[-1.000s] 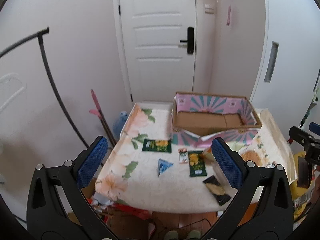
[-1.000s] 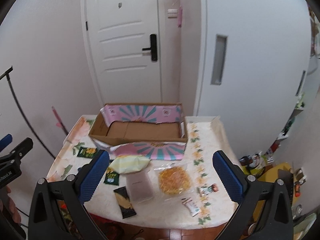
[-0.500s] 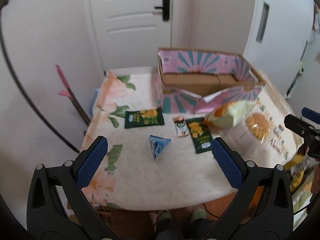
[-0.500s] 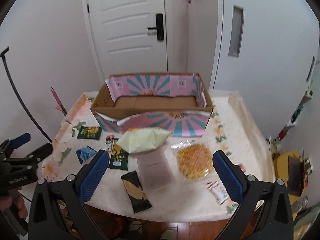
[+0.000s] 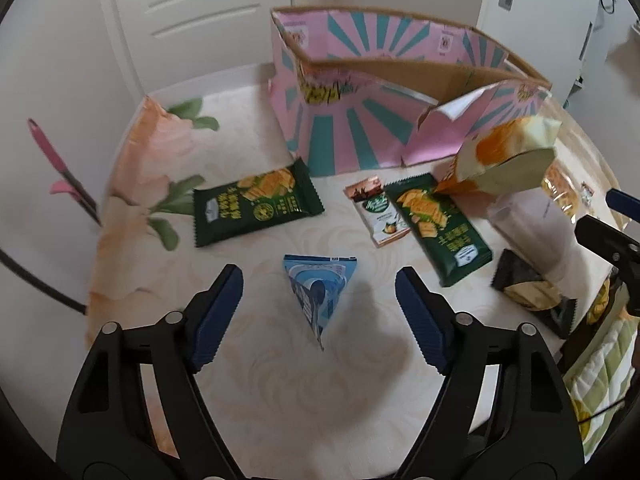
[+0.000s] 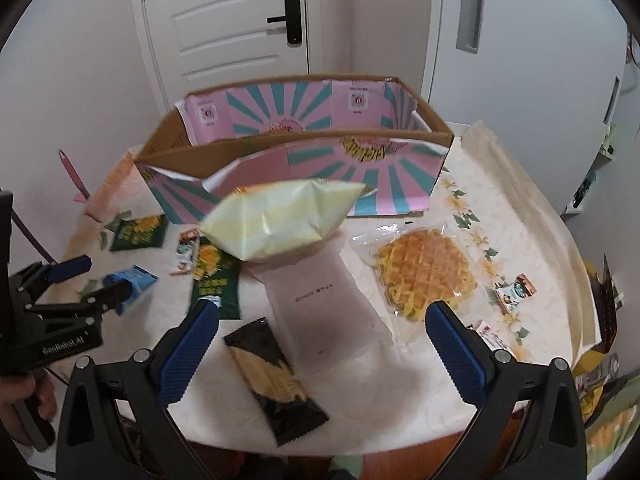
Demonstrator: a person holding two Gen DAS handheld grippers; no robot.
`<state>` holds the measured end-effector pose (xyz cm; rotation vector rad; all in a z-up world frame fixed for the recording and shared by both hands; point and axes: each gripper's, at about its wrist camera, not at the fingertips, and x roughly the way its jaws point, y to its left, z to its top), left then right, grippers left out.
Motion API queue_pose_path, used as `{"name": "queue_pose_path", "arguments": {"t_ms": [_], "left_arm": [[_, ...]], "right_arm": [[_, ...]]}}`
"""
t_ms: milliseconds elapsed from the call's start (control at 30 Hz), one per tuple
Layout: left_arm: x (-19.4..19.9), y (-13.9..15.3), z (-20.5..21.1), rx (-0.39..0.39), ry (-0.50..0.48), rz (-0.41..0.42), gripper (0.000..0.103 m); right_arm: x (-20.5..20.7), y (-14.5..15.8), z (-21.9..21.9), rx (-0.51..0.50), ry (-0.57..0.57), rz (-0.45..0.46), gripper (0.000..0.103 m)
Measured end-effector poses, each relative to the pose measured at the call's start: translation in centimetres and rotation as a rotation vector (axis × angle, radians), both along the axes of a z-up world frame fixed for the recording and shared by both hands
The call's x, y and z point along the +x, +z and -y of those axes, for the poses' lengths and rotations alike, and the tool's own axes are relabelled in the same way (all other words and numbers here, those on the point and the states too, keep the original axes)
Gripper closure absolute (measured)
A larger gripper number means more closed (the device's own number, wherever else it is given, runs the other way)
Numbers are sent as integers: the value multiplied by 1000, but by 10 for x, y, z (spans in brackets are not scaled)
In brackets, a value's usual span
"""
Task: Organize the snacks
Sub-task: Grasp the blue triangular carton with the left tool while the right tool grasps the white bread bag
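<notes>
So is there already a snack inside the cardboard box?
No, the box shows only bare inner walls, with the snacks lying on the table outside it.

A white panelled door [image 6: 236,28] with a black lever handle [image 6: 289,18] fills the upper centre of the frame. Plain white walls [image 6: 72,60] flank it. The worktop [image 5: 256,360] wears a cream floral cloth under soft, even daylight.

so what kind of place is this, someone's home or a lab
Most likely a home, near the entrance: a white panelled door with a black handle lock stands behind a table with a floral cloth, snack packets strewn across it.
</notes>
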<state>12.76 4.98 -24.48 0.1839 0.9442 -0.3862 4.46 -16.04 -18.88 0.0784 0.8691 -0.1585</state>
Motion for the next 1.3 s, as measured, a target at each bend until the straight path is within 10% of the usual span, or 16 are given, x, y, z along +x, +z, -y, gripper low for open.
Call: {"name": "queue_pose_path", "arguments": {"t_ms": [500, 833, 1300], "left_arm": [[4, -25, 2, -2, -18, -3, 64], [3, -24, 2, 0, -10, 7, 64], [2, -5, 3, -30, 13, 35, 65]], "right_arm": [[38, -51, 9, -78, 231, -33, 2], [56, -72, 13, -12, 332, -84, 40], [57, -69, 16, 13, 318, -78, 44]]}}
